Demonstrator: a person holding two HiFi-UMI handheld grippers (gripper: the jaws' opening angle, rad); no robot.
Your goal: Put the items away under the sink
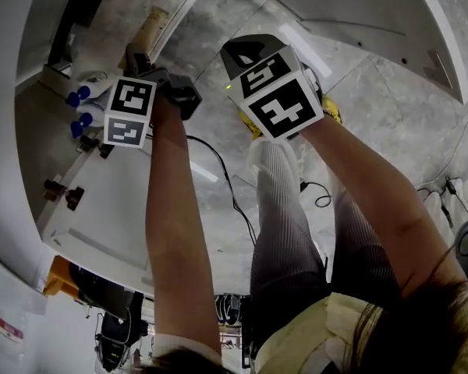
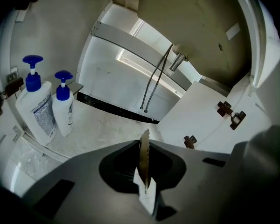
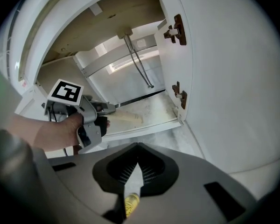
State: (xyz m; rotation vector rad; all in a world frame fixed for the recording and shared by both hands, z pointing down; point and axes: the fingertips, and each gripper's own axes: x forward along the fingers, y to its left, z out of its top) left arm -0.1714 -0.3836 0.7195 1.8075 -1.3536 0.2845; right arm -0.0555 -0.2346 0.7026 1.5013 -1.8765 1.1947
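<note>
Barely seen, yellow item in right gripper's jaws.

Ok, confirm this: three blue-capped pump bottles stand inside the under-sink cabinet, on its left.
Wrong count: two blue-capped pump bottles, a larger and a smaller, stand inside the under-sink cabinet, on its left. The left gripper view shows them.

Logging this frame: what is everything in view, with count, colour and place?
cabinet: one, white, open
pump bottles: two, white with blue pumps, left on its floor
hoses: two, thin grey, hanging at its back
door: one, white, open, brown hinges
tan flat item: one, in left jaws
yellow item: one, in right jaws
left gripper: shut on tan flat item
right gripper: shut on yellow item
forearms: two, bare
</note>
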